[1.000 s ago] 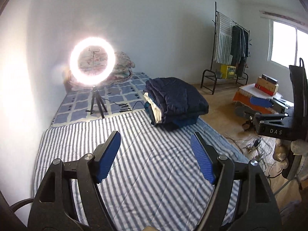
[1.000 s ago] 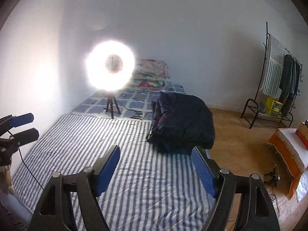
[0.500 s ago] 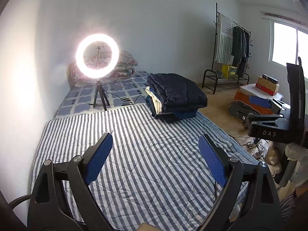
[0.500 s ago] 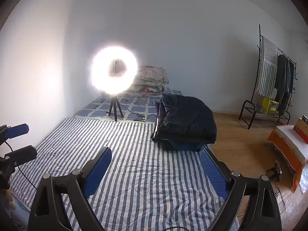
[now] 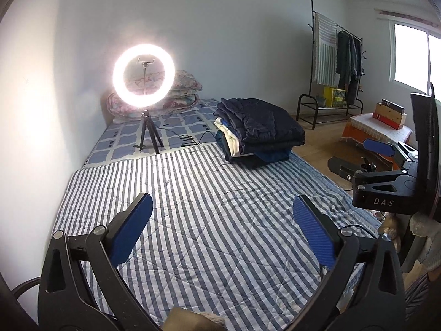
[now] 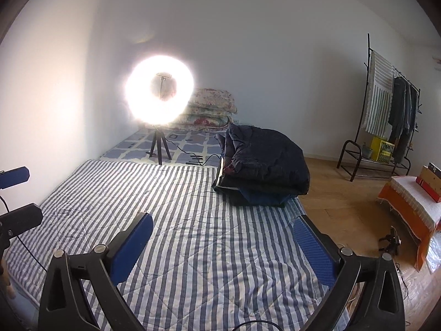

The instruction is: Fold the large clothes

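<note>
A stack of folded clothes, topped by a dark navy padded jacket, lies at the far right of the blue-and-white striped bed cover; it also shows in the right wrist view. My left gripper is open and empty, held above the near part of the striped cover. My right gripper is open and empty, also above the cover. The right gripper shows at the right edge of the left wrist view, and the left gripper at the left edge of the right wrist view.
A lit ring light on a tripod stands on the bed behind the cover, its cable trailing right. Floral pillows lie against the wall. A clothes rack, a low orange-draped stand with boxes and floor cables are on the right.
Both grippers have pulled back and up from the bed, so the clothes stack and ring light look farther away. Both stay open and empty.
</note>
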Demonstrator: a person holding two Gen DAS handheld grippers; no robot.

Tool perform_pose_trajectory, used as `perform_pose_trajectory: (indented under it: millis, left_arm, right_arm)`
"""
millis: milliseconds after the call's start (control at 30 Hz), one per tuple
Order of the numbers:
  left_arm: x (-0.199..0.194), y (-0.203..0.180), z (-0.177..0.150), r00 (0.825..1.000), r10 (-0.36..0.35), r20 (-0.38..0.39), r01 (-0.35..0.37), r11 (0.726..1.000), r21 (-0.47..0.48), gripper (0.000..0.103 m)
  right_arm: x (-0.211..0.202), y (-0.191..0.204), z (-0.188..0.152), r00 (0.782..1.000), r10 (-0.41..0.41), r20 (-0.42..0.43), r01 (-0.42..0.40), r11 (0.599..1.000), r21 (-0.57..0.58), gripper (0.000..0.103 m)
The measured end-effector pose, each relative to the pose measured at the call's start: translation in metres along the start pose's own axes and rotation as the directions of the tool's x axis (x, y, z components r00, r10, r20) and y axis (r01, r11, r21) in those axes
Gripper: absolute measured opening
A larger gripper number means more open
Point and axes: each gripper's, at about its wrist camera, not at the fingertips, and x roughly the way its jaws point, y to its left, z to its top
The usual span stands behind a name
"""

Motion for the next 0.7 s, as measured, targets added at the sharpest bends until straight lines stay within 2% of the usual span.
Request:
perform_pose_trajectory:
  millis: [133, 467, 700]
  left_arm:
    - [0.002, 0.0, -0.005, 1.0, 0.029, -0.01, -0.029, 1.0, 0.006, 0.103]
    - [0.007, 0.007, -0.013, 0.998, 0.044, -0.042, -0.045, 0.999, -0.024, 0.103]
    - [0.007, 0.004, -0.016, 0.998, 0.05, -0.049, -0.051, 0.999, -0.01, 0.103]
  right_arm:
    - [-0.003, 0.002, -0.004, 1.0, -0.006, 0.016, 0.006, 1.0, 0.004, 0.103]
    - [-0.005, -0.006, -0.009, 1.0, -0.02, 0.019, 0.019, 0.999, 0.051, 0.103]
    - [-0.004, -0.006, -0.01, 1.0, -0.026, 0.012, 0.026, 0.998, 0.054, 0.103]
